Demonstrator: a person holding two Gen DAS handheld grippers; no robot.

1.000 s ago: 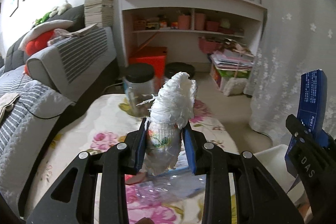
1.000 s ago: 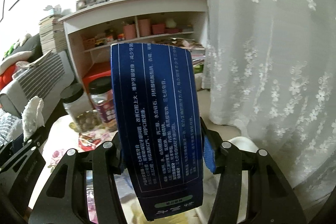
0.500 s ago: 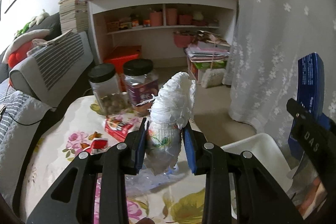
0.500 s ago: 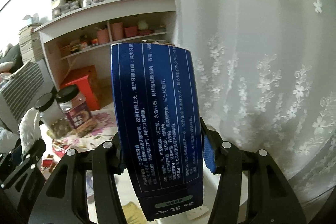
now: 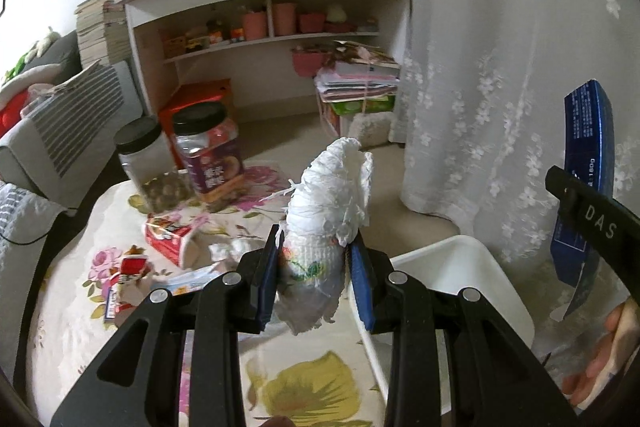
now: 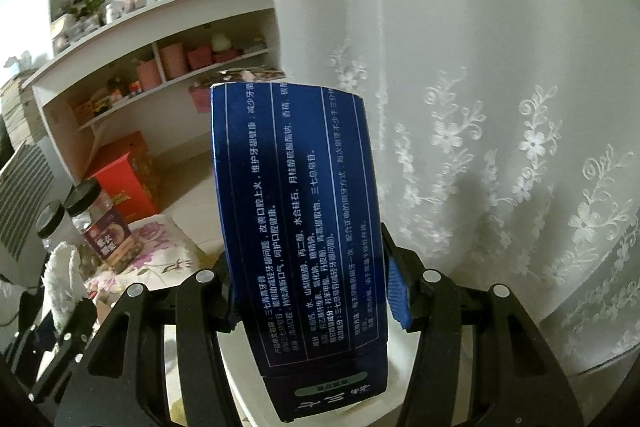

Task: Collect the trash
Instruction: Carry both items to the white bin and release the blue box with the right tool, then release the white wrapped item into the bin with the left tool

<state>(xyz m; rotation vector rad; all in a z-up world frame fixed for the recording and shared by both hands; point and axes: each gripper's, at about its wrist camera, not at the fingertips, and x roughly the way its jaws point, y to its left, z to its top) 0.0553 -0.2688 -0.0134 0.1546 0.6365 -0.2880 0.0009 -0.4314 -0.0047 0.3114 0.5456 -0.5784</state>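
Currently, from the left wrist camera: the left gripper has its two black fingers closed narrowly on a crumpled white tissue wad with clear plastic wrap, which stands up between the blue pads. At five o'clock of it sits a white rectangular plastic bin, just past the edge of the floral-cloth table. At four o'clock a bare hand works the right gripper, carrying a dark blue printed cardboard box. Litter is left on the cloth at nine o'clock: a red snack packet, small wrappers and a white scrap. Two black-lidded clear jars stand at eleven o'clock.

From the right wrist camera: the right gripper has the blue box upright between its fingers, which stand about half open; the jaws are opening, and a sliver of gap shows at the right pad. The pale bin shows below the box at six o'clock. The tissue wad appears at nine o'clock.

Judging by this, two pieces are at the bin but not yet dropped, and the table litter remains. Only the left view shows that litter and the bin's shape; only the right view shows the box's grip.
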